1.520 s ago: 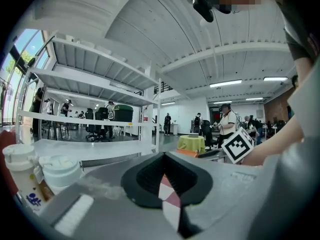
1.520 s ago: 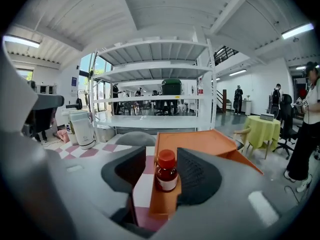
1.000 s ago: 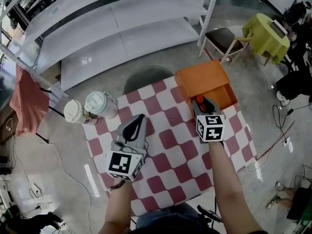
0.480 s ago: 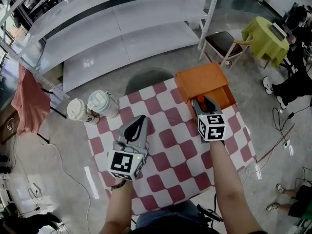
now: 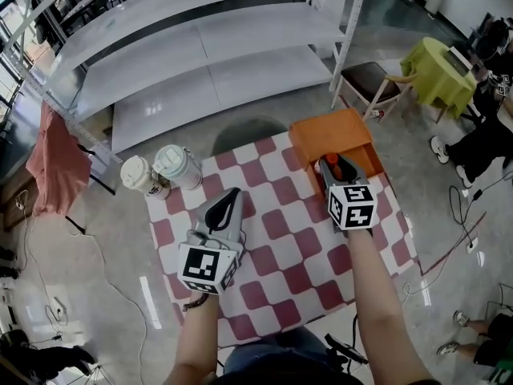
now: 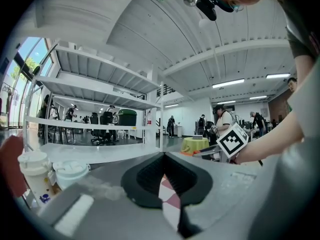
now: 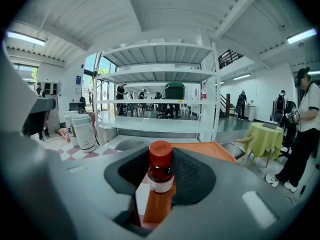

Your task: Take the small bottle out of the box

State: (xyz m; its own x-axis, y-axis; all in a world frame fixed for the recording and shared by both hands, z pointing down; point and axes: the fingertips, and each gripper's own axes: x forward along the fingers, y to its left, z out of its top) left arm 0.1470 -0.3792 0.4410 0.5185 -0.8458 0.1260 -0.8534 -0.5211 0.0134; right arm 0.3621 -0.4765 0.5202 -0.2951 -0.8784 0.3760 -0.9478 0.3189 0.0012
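The small bottle (image 7: 159, 196) has an orange body and a red cap (image 7: 160, 155). It stands upright between the jaws of my right gripper (image 7: 161, 171), which is shut on it. In the head view the right gripper (image 5: 331, 167) holds the bottle (image 5: 328, 160) at the near edge of the orange box (image 5: 330, 131), which sits at the far right of the checkered table (image 5: 280, 239). My left gripper (image 5: 232, 193) rests over the middle left of the cloth. Its jaws meet at the tip with nothing between them, as the left gripper view (image 6: 161, 156) also shows.
Two lidded cups (image 5: 138, 175) (image 5: 178, 167) stand at the table's far left corner. A white shelving rack (image 5: 200, 46) runs behind the table. A chair (image 5: 365, 79) and a yellow-green covered table (image 5: 437, 74) are at the far right, with a person (image 5: 489, 135) beside them.
The head view has shifted slightly. Both grippers keep their places on the table, and the right one still holds the bottle at the box.
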